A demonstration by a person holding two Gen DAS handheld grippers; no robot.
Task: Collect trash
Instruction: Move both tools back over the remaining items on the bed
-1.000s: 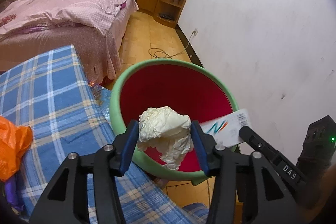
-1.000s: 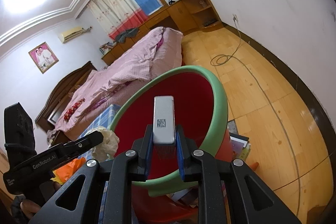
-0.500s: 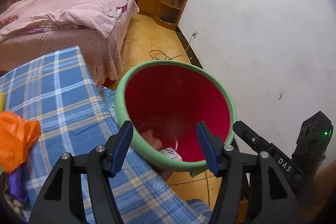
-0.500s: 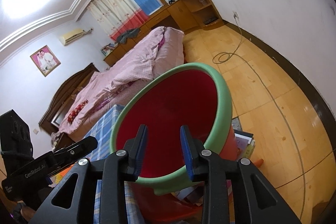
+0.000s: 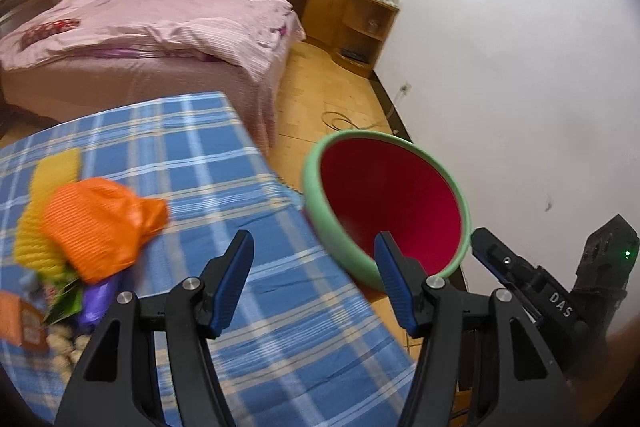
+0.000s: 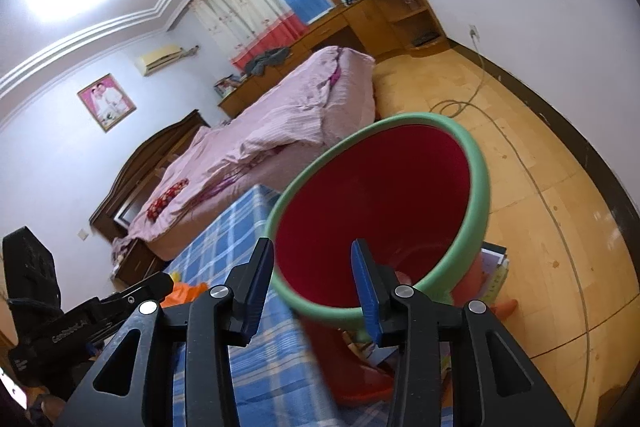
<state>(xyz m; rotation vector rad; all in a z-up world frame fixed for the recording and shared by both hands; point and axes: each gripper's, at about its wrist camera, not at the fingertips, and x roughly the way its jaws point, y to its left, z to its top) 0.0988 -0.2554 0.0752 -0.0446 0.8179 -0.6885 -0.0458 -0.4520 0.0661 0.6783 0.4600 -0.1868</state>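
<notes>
Both grippers had let go of their loads a moment before and were now drawing back from the bin; the left gripper (image 5: 314,281), which had carried a crumpled wad of paper a second ago, had swung away toward the desk (image 5: 192,163) with its jaws wide apart and nothing between them; the right gripper (image 6: 312,285), which had held a small white box, hung over the near rim of the red bin (image 6: 482,187) with its jaws likewise apart and empty. Neither the paper nor the box showed clearly from where I stood; I took them to be down inside the bin, though its bottom was mostly hidden behind the rim and the right jaws. The bin stood on the floor just beside the corner of the desk. On the blue checked cloth more rubbish waited: an orange plastic bag (image 5: 100,223) lying against something yellow (image 5: 44,211), with a purple scrap (image 5: 98,301) and other wrappers beneath, too blurred to name; that pile looked like the next thing to fetch, and the left gripper was the nearer to it.
</notes>
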